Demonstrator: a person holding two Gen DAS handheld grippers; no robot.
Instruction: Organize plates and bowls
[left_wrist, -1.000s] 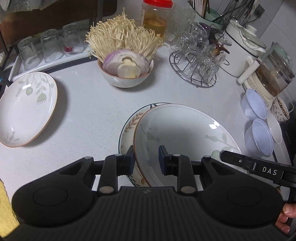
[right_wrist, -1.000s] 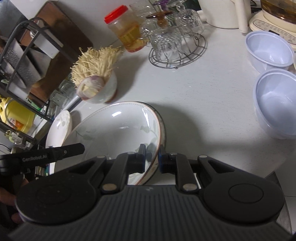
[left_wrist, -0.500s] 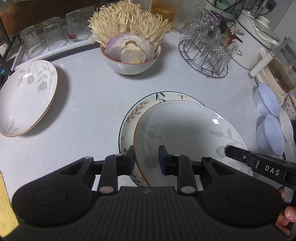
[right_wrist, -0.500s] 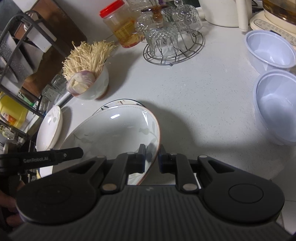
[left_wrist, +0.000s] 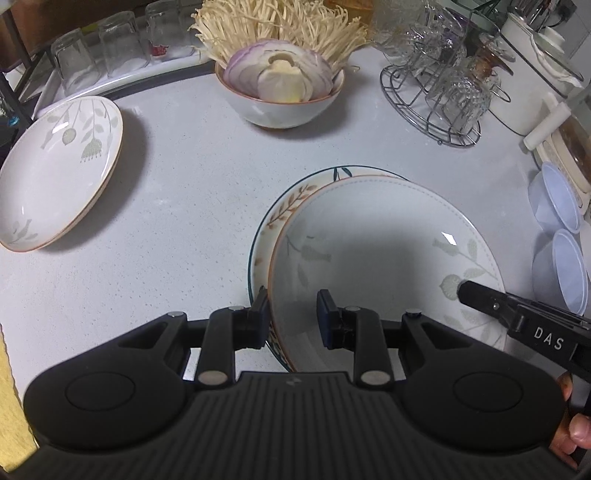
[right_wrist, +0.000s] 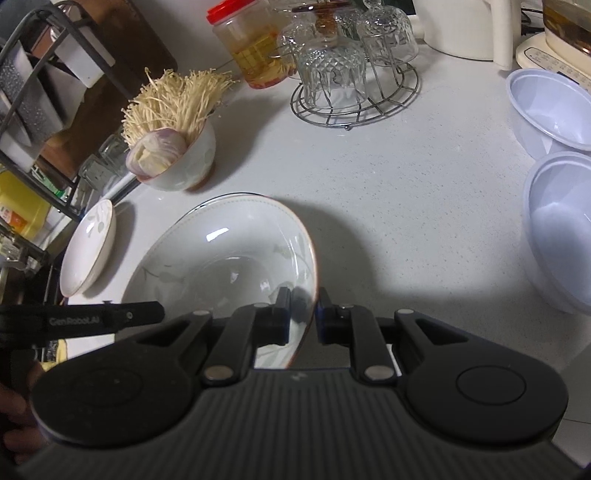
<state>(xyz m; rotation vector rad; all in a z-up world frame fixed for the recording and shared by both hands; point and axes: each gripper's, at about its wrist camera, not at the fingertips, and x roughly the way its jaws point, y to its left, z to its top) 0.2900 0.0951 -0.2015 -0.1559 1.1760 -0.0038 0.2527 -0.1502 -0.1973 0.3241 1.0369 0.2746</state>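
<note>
White glazed ceramic, a deep plate with pale leaf print and brown rim (left_wrist: 388, 251), is sitting partly over a dark-rimmed plate with orange leaf sprigs (left_wrist: 280, 218) on the speckled white counter (left_wrist: 177, 206).

Left wrist view: left tongs (left_wrist: 291, 314) are straddling the deep plate's near-left rim, one pad outside, one inside; whether both pads are pressing the rim I cannot tell. A matching leaf-print plate (left_wrist: 59, 173) is lying well apart at left.

Right wrist view: right tongs (right_wrist: 303, 312) are pinching the same plate's (right_wrist: 221, 266) opposite rim, jaws nearly together on the edge.

Step in hand, as judged: stacking the deep plate onto the dark-rimmed one. Next move is calling for centring it, then both tongs letting go without dragging it.
</note>
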